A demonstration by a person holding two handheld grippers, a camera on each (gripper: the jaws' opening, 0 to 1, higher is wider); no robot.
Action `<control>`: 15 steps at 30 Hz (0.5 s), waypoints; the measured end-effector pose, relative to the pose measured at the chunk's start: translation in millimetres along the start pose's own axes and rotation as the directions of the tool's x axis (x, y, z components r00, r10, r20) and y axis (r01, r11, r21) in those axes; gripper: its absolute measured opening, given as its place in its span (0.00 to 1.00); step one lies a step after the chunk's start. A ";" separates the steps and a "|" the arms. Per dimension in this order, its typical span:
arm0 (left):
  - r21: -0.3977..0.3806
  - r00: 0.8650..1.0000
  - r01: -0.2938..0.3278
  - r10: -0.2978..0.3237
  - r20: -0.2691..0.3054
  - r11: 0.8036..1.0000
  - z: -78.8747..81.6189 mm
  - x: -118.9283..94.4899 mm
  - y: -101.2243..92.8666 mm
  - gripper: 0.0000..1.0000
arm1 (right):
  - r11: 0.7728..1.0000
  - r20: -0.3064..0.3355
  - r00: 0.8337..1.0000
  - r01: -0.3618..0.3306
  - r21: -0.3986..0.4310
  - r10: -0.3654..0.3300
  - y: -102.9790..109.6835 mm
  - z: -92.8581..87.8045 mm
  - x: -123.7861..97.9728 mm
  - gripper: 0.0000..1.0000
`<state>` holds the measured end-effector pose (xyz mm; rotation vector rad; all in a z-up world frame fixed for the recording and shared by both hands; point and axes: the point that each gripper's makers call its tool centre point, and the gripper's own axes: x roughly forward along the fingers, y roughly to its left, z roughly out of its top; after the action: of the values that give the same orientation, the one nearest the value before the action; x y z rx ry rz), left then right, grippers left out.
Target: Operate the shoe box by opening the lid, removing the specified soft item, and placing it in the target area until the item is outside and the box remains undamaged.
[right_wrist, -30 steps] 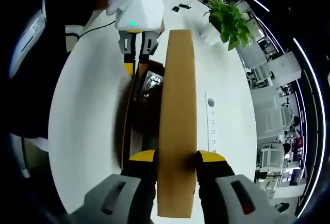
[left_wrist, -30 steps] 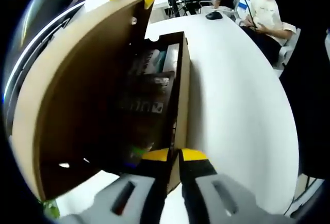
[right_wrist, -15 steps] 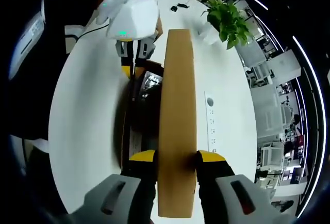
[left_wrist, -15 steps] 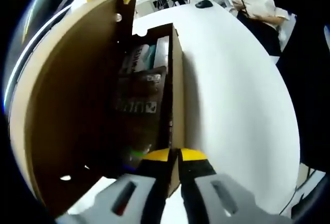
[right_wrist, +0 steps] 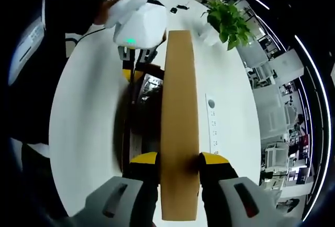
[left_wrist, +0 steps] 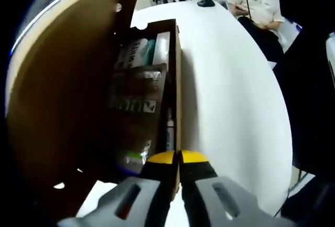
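On the white table [right_wrist: 89,117], closest to the person, the right gripper [right_wrist: 178,159] is clamped across the edge of the cardboard lid [right_wrist: 179,122], one yellow-tipped jaw on each face, holding it raised on edge above the box. Just beyond, the shoe box [left_wrist: 178,80] stands open along its length. The left gripper [left_wrist: 176,158] at the opposite end has its jaws pressed together on the box's thin side wall, pinning the box to the table.

Inside, a dark plastic-wrapped packet [left_wrist: 137,106] lies on top, probably the soft item, with pale printed cartons [left_wrist: 144,54] past it at the far end. Nothing has come out yet.

To do this step well, I'd say the lid should be swung fully back until it rests on its own, moving gently so the hinge does not crease or tear. The left jaws ought to hold the wall only lightly, since the card could buckle. Then one gripper can be freed to reach in.

Farther off, a potted plant [right_wrist: 229,23] sits on the table, and a seated person [left_wrist: 256,7] works at the far edge.
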<state>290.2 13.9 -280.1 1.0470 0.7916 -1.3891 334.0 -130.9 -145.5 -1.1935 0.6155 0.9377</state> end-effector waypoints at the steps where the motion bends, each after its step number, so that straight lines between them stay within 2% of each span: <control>1: 0.000 1.000 0.005 -0.005 0.004 1.000 -0.1 0.0 -0.3 0.02 | 1.000 0.000 1.000 0.000 0.003 0.000 -0.7 0.1 0.1 0.29; 9: 0.017 1.000 0.013 -0.013 -0.003 1.000 0.3 0.5 0.0 0.02 | 1.000 -0.007 1.000 0.001 0.004 -0.001 -2.7 0.3 0.7 0.29; 13: 0.069 0.999 0.034 -0.031 -0.034 0.997 -0.4 1.5 -1.0 0.02 | 1.000 -0.011 1.000 0.008 0.014 -0.008 -5.6 0.6 1.0 0.29; 15: 0.101 0.999 0.050 -0.048 -0.026 0.994 -0.5 2.0 -0.6 0.02 | 1.000 -0.014 1.000 0.012 0.017 -0.012 -5.7 0.6 1.3 0.30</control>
<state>289.9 13.7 -282.1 1.1308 0.7744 -1.4743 339.5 -130.5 -143.6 -1.1881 0.6258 0.9127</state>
